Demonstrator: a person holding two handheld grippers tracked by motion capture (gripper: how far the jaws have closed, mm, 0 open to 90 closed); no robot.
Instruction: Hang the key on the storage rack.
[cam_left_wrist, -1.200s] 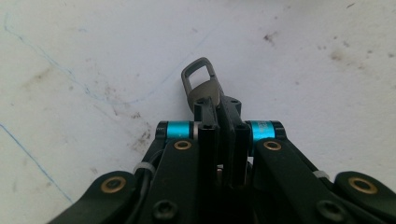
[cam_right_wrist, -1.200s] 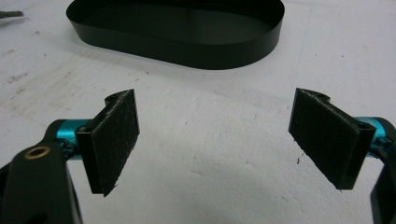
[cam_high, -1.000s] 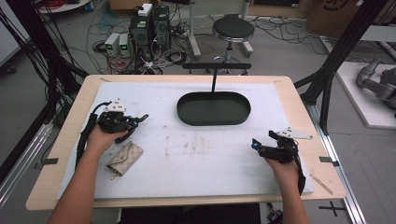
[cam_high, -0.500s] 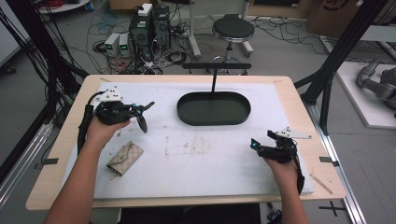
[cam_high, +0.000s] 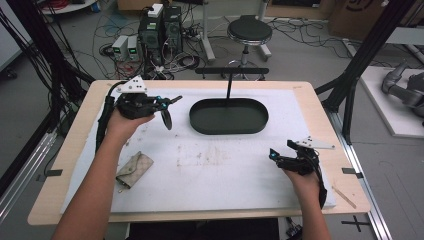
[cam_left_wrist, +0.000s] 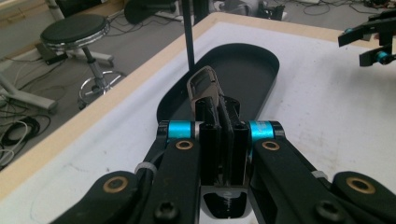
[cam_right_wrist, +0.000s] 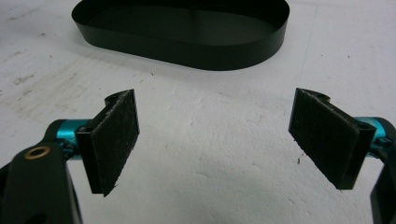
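- A beige pouch (cam_high: 134, 169) is seen lying flat on the white mat (cam_high: 215, 185) of the bench, near the left forearm.
- The left claw (cam_high: 166, 111) is held above the mat, left of the tray (cam_high: 229, 116); its jaws are pressed together on a small grey clip (cam_left_wrist: 204, 84).
- The black oval tray is placed at the far middle of the mat.
- The right claw (cam_right_wrist: 215, 140) is kept low over the mat, with jaws wide apart and nothing between them.

My left hand-held gripper (cam_high: 166, 111) is raised at far left, jaws clamped tight on a small flat item. My right hand-held gripper (cam_high: 280, 151) sits low at near right, jaws spread wide, nothing between.
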